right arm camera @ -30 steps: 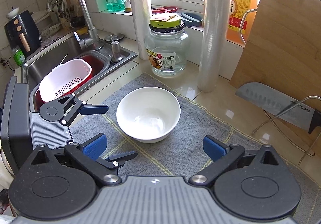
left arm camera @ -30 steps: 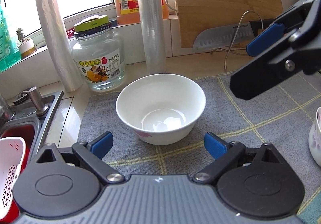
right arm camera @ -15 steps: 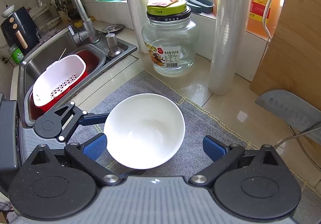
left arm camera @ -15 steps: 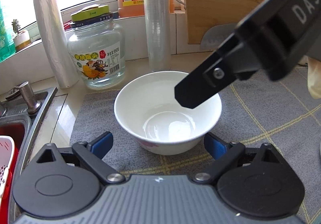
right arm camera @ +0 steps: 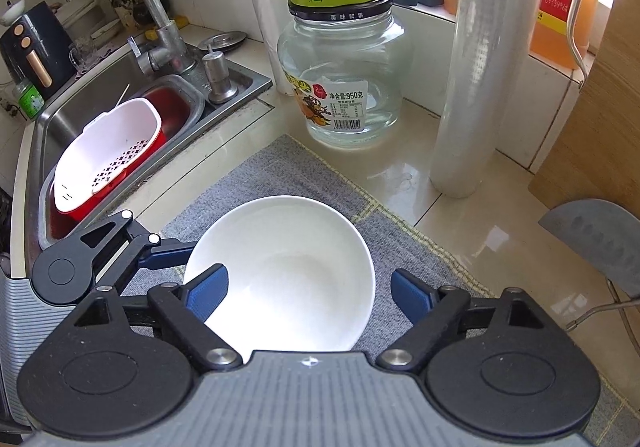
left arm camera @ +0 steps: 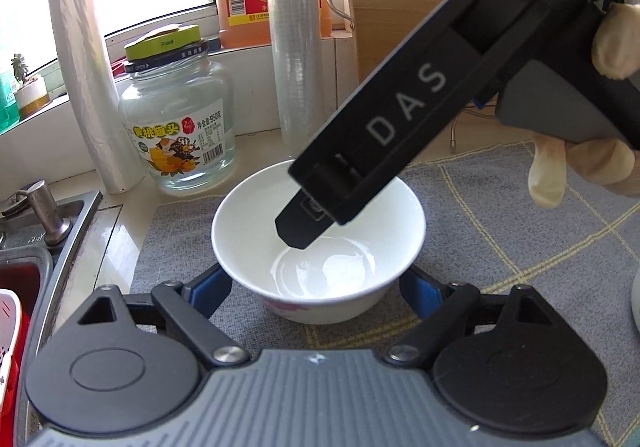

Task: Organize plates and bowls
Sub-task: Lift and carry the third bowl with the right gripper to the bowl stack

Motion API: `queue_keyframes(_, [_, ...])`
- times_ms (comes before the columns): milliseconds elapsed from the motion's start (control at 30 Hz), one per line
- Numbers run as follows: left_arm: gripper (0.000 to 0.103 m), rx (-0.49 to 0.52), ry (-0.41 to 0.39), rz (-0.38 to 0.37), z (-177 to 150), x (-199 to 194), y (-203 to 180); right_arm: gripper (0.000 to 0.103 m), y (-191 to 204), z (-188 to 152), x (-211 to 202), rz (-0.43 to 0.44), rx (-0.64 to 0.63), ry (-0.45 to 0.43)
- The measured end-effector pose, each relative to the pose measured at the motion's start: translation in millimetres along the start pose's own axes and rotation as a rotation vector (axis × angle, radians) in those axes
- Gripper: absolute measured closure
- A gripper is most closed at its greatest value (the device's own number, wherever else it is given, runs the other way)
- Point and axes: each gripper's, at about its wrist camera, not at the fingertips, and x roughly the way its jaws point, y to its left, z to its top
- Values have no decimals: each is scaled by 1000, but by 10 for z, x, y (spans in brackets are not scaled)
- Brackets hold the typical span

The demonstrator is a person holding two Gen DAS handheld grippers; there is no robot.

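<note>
We look through two fisheye cameras, each riding low behind its own gripper's fingers. Our left wrist view sits close above the white bowl point(left arm camera: 318, 243), tilted gently down toward 12 o'clock, where the glass jar point(left arm camera: 176, 119) and window stand; the right gripper's body crosses in from 2 o'clock. Our right wrist view looks more steeply down on the same bowl point(right arm camera: 288, 271) from very near, with the sink point(right arm camera: 132, 119) at 10 o'clock. Both views share the bowl, the jar, the grey mat point(right arm camera: 280, 175) and the film rolls.
</note>
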Motion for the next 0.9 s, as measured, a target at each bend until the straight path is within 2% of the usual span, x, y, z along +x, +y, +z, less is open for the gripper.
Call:
queue_keyframes(200, [14, -5, -1, -8, 4, 3, 18, 23, 20, 4, 59, 11, -11, 19])
queue_keyframes(900, [14, -10, -4, -14, 18, 9, 34, 23, -23, 21, 98, 33, 8, 16])
